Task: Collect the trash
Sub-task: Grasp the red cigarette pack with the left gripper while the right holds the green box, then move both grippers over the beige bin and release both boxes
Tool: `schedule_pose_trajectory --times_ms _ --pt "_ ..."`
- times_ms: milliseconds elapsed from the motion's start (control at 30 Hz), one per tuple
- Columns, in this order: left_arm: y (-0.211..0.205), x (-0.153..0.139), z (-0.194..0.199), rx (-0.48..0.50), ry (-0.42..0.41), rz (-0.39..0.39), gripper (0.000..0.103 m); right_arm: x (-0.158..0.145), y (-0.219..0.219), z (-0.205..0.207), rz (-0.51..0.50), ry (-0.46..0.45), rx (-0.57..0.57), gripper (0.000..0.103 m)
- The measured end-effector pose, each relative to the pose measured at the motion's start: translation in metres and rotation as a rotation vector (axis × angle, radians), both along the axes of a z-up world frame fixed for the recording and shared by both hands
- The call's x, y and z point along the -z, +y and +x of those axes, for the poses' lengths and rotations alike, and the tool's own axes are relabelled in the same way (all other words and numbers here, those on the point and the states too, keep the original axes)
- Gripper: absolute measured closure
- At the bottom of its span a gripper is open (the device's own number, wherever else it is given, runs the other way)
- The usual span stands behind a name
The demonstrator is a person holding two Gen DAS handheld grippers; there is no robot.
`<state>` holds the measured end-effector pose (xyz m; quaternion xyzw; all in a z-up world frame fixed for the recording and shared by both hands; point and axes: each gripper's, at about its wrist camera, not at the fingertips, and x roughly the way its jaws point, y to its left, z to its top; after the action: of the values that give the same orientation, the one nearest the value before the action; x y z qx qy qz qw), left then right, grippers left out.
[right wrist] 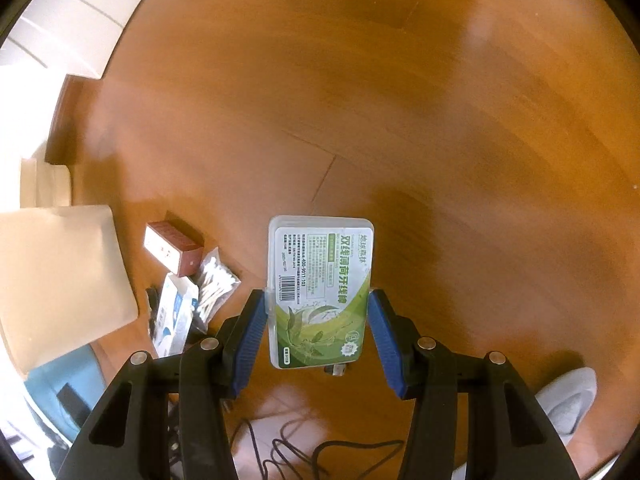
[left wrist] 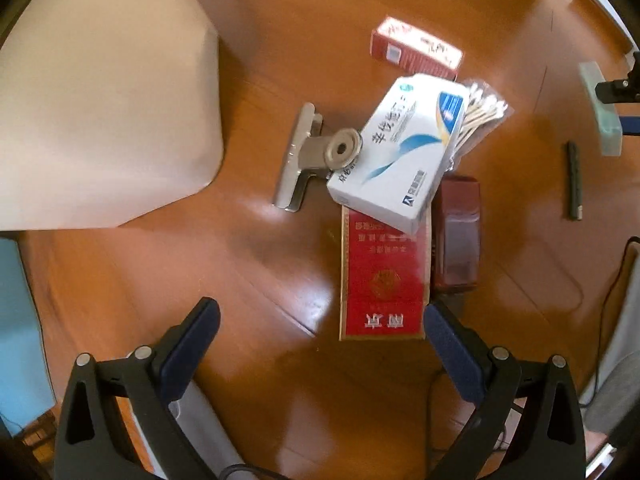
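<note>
1. While the right gripper [right wrist: 316,320] clamps the green floss box [right wrist: 320,292] at centre frame, clear of the floor, keep that squeeze steady.
2. The left gripper [left wrist: 320,320] hangs wide apart and empty, low centre, over the red cigarette pack [left wrist: 382,280].
3. The white medicine box [left wrist: 400,148] overlaps that pack's top, so take the pack by its free lower end.
4. The bag of cotton swabs [left wrist: 480,112] waits upper right, the beige bag [left wrist: 100,100] upper left.

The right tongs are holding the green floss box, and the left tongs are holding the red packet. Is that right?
Not quite. The left tongs are open and hold nothing; the red packet lies on the floor, as the left wrist view shows. The right tongs do hold the green floss box.
</note>
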<state>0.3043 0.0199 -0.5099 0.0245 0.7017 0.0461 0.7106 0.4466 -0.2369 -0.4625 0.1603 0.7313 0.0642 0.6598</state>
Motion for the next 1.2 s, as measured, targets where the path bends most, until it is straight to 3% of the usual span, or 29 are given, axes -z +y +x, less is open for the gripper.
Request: schedule_pose_trajectory --times_ms 133,267,400,500,567,600,700,800,967,1100,1200 --pt "-0.004 0.015 0.002 -0.012 0.010 -0.030 0.000 0.016 0.009 -0.004 0.020 0.011 -0.017 0.049" --pt "-0.008 0.030 0.007 -0.026 0.028 -0.012 0.000 0.025 0.012 -0.005 0.037 0.014 -0.008 0.049" --pt "-0.007 0.047 0.009 -0.043 0.049 -0.026 0.001 0.021 0.009 -0.002 0.046 -0.010 0.003 0.049" --pt "-0.007 0.047 0.006 -0.078 0.025 -0.099 0.016 0.021 0.006 -0.002 0.044 -0.015 0.012 0.049" --pt "-0.018 0.038 0.003 -0.058 0.006 -0.099 0.043 0.022 0.005 -0.003 0.038 -0.014 0.015 0.049" --pt "-0.021 0.035 0.004 -0.036 0.007 -0.100 0.048 0.023 0.006 -0.003 0.036 -0.013 0.014 0.049" --pt "-0.021 0.034 0.000 -0.053 0.025 -0.184 0.048 0.020 0.009 -0.005 0.024 -0.017 0.007 0.049" --pt "-0.016 0.023 -0.006 -0.089 0.005 -0.213 0.049 0.012 0.017 -0.004 0.020 -0.028 -0.007 0.049" --pt "-0.008 -0.049 -0.025 -0.164 -0.119 -0.238 0.049 -0.018 0.032 0.000 0.002 -0.053 -0.055 0.049" --pt "0.000 -0.140 -0.033 -0.223 -0.301 -0.272 0.049 -0.063 0.047 0.004 -0.019 -0.101 -0.097 0.049" --pt "0.017 -0.220 -0.030 -0.228 -0.480 -0.256 0.049 -0.109 0.058 0.003 -0.017 -0.154 -0.107 0.049"
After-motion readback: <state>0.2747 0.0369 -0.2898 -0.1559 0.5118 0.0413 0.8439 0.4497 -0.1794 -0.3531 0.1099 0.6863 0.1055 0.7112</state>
